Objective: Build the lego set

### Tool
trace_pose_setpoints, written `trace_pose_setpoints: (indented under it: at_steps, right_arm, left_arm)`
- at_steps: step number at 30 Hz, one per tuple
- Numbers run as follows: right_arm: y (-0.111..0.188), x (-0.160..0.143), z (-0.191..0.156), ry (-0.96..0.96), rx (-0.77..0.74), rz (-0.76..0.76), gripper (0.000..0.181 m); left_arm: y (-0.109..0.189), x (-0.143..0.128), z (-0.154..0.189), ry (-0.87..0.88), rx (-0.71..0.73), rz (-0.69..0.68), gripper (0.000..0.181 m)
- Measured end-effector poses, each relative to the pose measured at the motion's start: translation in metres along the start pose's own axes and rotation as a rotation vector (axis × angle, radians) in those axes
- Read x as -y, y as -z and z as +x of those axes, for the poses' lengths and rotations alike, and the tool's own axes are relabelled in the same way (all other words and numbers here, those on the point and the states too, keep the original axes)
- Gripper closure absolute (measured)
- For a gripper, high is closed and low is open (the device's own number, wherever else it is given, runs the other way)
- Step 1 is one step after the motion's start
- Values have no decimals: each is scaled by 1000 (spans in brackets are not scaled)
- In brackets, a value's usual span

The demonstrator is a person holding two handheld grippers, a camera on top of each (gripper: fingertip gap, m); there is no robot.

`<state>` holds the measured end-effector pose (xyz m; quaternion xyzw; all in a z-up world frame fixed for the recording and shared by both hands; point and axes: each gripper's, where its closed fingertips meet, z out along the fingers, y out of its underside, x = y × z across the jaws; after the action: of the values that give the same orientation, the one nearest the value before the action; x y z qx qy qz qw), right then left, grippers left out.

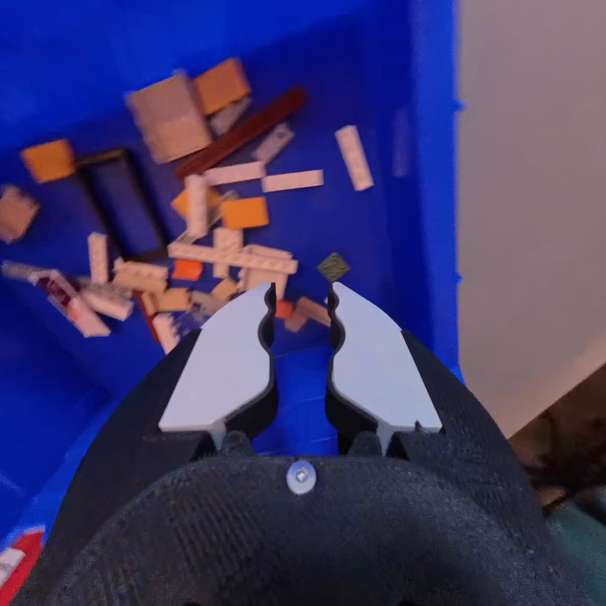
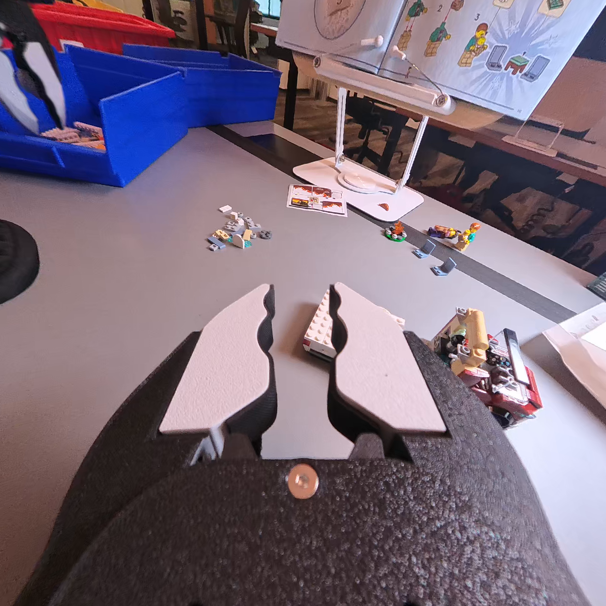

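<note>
The left gripper is held parted and empty inside the blue bin, near its right wall. The right gripper is likewise parted, nothing gripped, with a white plate seen between its tips on the table.

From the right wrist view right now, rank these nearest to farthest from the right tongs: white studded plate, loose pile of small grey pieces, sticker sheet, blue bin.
1. White studded plate: beside the right tongs, at the right fingertip.
2. Loose pile of small grey pieces: ahead, slightly left.
3. Sticker sheet: ahead, by the stand's base.
4. Blue bin: far left; about level with the sheet, too close to call.
</note>
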<state>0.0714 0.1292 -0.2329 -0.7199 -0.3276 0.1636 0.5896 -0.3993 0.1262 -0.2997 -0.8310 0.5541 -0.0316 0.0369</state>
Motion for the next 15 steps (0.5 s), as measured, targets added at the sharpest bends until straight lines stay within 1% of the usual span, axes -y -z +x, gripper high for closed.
trace_pose_setpoints:
  at_steps: [1,3,7,8,9,10,11,14,15]
  right_arm:
    - [-1,-2,1,-1,-3,-4,149]
    - [-2,-4,2,-8,-6,-9,149]
    - [-5,-6,2,-12,0,-15,150]
    - [-6,-7,2,-9,0,-17,150]
    - [-5,-7,2,-8,-1,-18,150]
    - [-5,-7,2,-8,0,-18,150]
    - [-5,-7,2,-11,1,-18,150]
    - [-3,-5,1,-13,7,-11,150]
    - [-2,-4,0,-10,12,-6,150]
  left_arm:
    - [-4,3,12,-66,-19,-12,153]
    - [-12,5,24,-123,-22,-59,156]
    - [-30,-7,21,-214,35,-185,153]
    - [-32,-8,22,-222,30,-201,156]
    - [-31,-6,19,-224,52,-191,157]
    - [-32,-7,16,-234,68,-201,162]
    - [-32,-7,17,-234,64,-204,163]
    - [-31,-6,17,-224,67,-190,164]
    - [-28,-3,14,-221,88,-152,175]
